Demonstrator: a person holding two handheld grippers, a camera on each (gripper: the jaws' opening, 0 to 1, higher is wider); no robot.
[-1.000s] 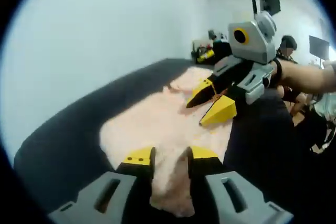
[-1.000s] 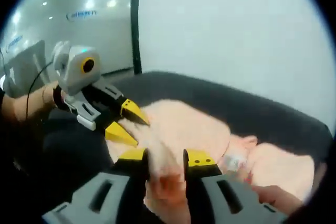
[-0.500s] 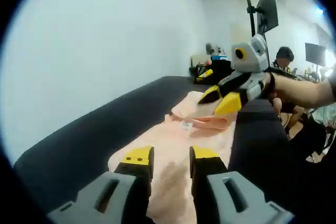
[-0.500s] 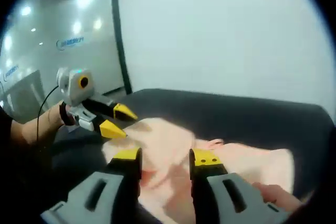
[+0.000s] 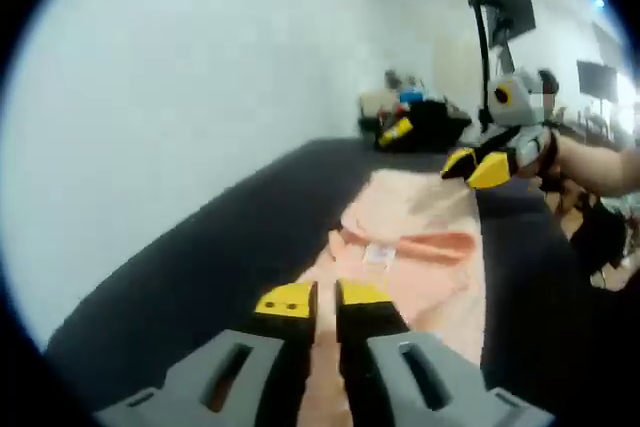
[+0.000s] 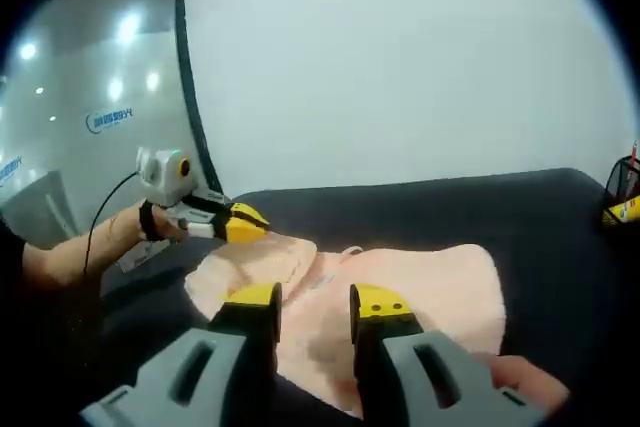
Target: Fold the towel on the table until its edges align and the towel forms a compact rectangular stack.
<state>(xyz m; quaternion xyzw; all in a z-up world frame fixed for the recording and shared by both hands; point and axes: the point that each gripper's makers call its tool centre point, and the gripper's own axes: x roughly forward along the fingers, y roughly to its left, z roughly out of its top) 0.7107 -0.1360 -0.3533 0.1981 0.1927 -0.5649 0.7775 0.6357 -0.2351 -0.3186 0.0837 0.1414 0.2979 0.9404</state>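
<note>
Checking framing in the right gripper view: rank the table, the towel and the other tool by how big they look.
1. table
2. towel
3. left tool, clearly smallest, though it sits farther from the camera.

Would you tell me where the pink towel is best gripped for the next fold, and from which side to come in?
Probably by its edge corners. The pink towel lies flat on the dark table, so only its rim offers a bite. The left gripper looks shut on the near edge; the right gripper straddles its own edge with jaws apart. Come in low from outside the edge, along the tabletop, rather than from above the flat middle.
</note>
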